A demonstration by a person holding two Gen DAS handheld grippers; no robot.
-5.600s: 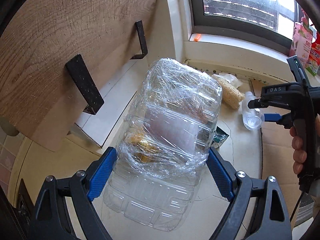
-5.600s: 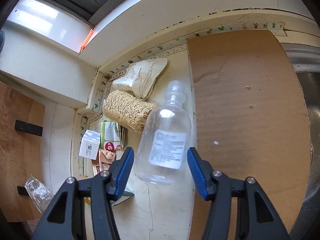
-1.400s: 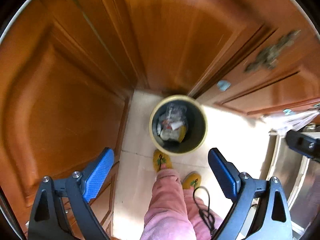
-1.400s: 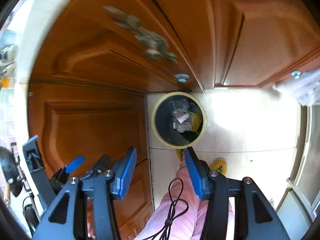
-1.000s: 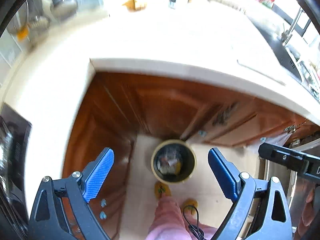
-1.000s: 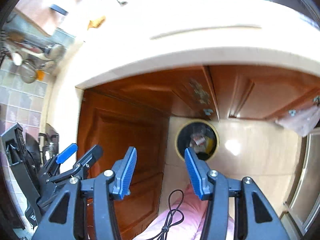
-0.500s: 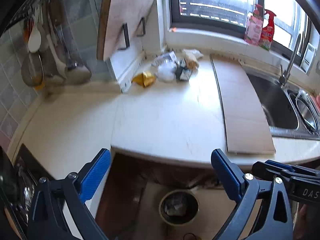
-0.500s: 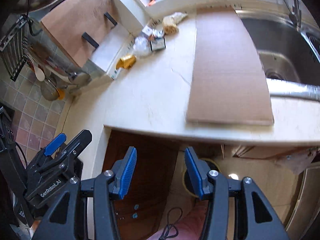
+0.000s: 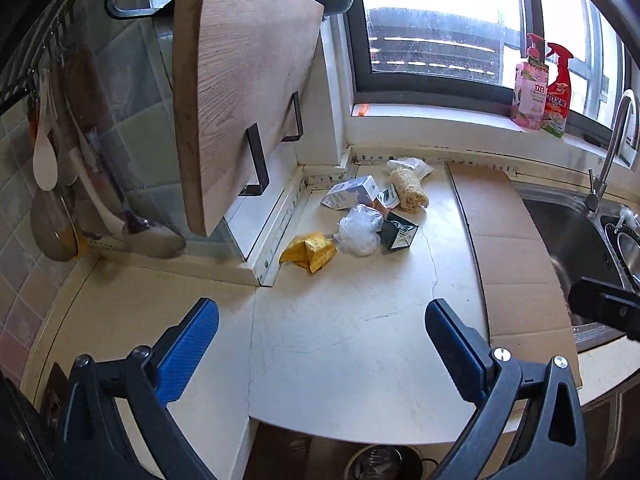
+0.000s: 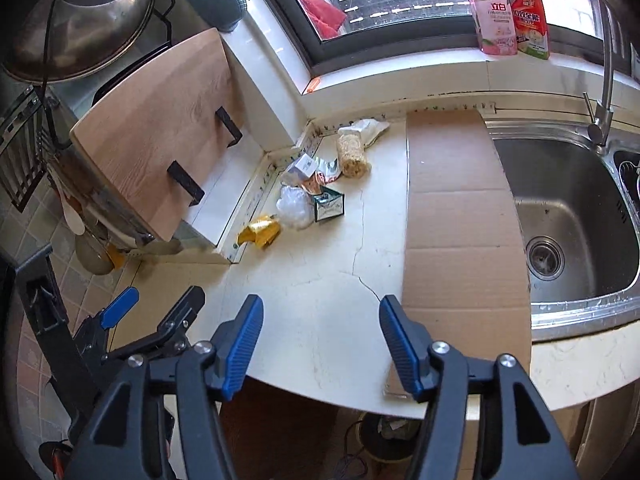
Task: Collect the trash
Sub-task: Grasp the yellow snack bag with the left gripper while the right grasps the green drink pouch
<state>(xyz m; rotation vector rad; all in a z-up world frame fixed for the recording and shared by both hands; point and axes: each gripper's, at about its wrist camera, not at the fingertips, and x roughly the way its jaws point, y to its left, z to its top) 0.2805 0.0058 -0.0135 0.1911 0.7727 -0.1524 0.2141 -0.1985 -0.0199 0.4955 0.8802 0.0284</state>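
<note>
- Left gripper: we record jaws spread to their widest, just widened further, nothing between them.
- Right gripper: jaws apart, just widened, empty.
- Trash pile: well ahead of both jaws, in the worktop corner.
- Bare worktop between; its front edge lies below the jaws, bin beneath.

Daylight reaches you from the window far beyond the fingers, blown out to white. The surface ahead of your fingers is bright and sharp. Past the frame edges everything bends and darkens; your fingers' own shadow lies between them in the right view.
</note>
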